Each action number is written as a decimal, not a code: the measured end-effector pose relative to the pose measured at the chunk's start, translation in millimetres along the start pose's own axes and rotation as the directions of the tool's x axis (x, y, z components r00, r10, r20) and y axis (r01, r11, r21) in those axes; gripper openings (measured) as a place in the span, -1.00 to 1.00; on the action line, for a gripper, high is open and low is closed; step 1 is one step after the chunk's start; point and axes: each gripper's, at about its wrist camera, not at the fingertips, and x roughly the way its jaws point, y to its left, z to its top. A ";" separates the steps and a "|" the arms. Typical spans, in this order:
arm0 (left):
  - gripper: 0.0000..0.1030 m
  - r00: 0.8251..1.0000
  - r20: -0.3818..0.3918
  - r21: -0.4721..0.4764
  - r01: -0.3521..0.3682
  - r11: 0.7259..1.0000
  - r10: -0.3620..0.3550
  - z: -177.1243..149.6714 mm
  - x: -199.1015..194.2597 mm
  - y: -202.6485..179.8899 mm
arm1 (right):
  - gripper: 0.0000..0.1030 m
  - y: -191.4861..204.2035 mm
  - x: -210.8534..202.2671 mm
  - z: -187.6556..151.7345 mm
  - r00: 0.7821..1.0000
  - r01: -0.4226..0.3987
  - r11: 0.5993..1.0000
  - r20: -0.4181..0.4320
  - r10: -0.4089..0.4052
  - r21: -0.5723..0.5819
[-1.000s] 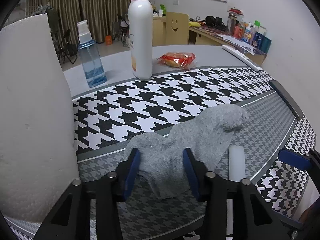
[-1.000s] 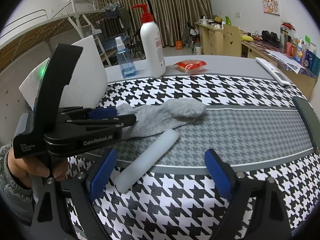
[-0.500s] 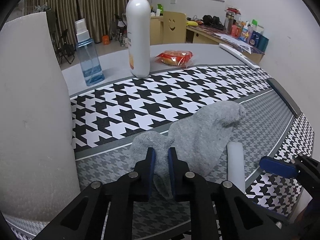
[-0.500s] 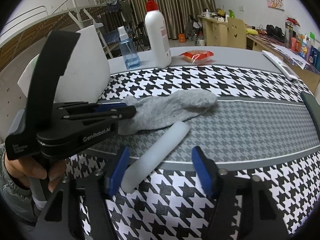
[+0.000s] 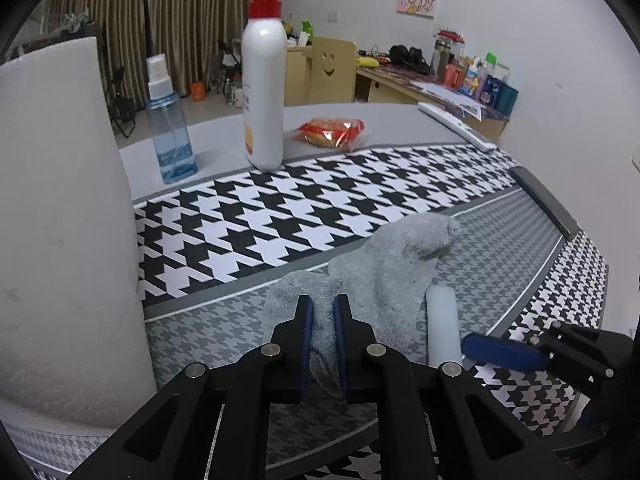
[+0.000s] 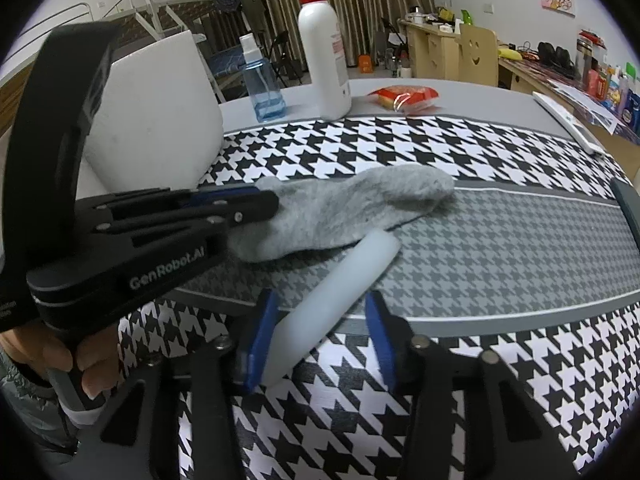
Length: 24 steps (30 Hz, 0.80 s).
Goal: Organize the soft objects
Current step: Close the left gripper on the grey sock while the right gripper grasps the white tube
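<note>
The sock's cuff end is hidden between the left tool's pads. At 9 o'clock in the left view, the white foam block runs past the picture's edge. The near end of the white cylinder is hidden behind the right tool's left pad. Bottles on the far desk at 1 o'clock are too small to read.

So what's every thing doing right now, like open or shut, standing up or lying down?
Left gripper: shut on the grey fabric sock.
Grey fabric sock: lying flat, one end bunched and pinched.
Right gripper: open, either side of the white foam cylinder.
White foam cylinder: lying down, its far end beside the sock.
White pump bottle with red top: upright.
Clear blue spray bottle: upright, partly filled.
Red snack packet: lying flat.
</note>
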 end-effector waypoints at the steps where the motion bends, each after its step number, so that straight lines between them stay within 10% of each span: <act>1: -0.77 1.000 0.003 -0.001 0.002 1.000 -0.002 0.2 -0.7 0.2 | -0.17 0.1 0.0 0.3 1.000 0.002 1.000 -0.002 -0.002 0.002; 12: -0.77 0.999 0.043 -0.001 -0.009 1.000 0.009 -1.0 -9.5 1.9 | -0.23 14.1 4.3 1.5 0.995 0.100 0.995 -0.017 -0.100 0.010; 24: -0.77 0.997 0.075 0.002 0.003 1.000 -0.003 -2.4 -20.3 1.9 | -0.77 6.0 -7.2 -3.1 0.999 0.055 0.996 -0.006 -0.054 0.068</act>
